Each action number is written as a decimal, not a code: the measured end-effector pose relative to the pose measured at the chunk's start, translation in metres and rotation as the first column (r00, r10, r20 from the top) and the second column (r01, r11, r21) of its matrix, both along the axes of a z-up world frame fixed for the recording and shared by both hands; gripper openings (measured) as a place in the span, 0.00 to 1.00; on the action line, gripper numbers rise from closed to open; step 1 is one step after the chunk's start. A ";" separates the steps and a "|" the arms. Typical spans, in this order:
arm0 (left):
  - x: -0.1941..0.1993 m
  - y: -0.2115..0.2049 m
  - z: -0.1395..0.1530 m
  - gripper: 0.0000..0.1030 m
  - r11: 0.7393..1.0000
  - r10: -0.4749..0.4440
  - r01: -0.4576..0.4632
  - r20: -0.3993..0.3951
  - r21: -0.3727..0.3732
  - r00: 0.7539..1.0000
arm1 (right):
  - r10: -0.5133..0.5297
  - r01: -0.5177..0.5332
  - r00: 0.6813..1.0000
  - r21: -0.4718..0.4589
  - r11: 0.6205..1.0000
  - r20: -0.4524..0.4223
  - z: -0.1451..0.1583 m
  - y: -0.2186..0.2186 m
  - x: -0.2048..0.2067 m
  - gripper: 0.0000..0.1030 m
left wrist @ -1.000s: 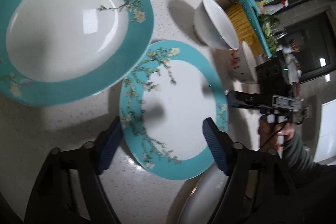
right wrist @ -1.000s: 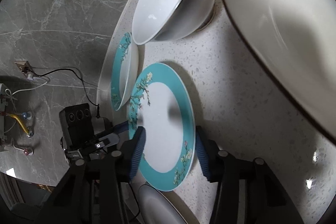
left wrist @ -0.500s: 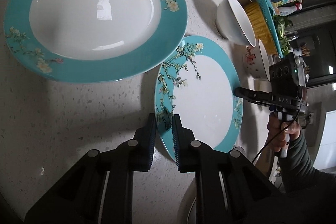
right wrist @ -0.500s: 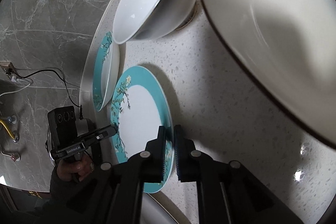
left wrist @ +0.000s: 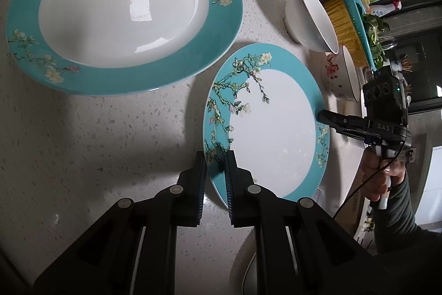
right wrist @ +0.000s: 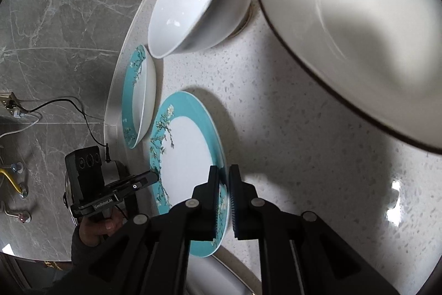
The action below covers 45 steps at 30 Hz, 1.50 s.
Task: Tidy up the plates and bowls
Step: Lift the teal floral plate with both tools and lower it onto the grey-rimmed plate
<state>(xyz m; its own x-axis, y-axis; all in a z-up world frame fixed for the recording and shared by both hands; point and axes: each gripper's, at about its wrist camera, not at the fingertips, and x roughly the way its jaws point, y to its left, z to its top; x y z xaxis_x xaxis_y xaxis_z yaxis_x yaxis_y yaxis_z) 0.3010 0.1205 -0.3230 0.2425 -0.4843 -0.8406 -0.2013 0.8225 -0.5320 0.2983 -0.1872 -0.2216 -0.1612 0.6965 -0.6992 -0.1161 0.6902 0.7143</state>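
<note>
We judged the small teal plate point(left wrist: 276, 129) stiff, glazed, slippery, breakable; both jaws pinched its opposite rims.

"DAS" in pale letters on the black body of the right gripper point(left wrist: 326, 116), seen from the left wrist. "GenRobot.AI" on the black body of the left gripper point(right wrist: 154, 178), seen from the right wrist. Nothing else readable.

A teal basket point(left wrist: 356, 15) with yellow sides sits at the far edge of the speckled desk point(left wrist: 96, 134). Green leaves point(left wrist: 374, 28) poke out beside it. A black cable point(right wrist: 74, 108) runs to a wall plug point(right wrist: 11, 104) on the grey marble wall point(right wrist: 69, 4).
</note>
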 end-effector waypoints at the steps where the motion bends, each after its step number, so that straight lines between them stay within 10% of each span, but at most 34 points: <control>1: -0.001 0.000 0.001 0.10 1.000 0.002 -0.002 0.004 0.000 1.000 | 0.001 -0.001 1.000 0.000 1.000 0.002 0.001 0.001 0.000 0.10; 45: -0.155 -0.088 0.084 0.10 0.999 0.041 -0.042 0.081 0.009 0.996 | 0.059 -0.061 0.996 0.031 0.998 0.062 0.079 -0.063 -0.100 0.09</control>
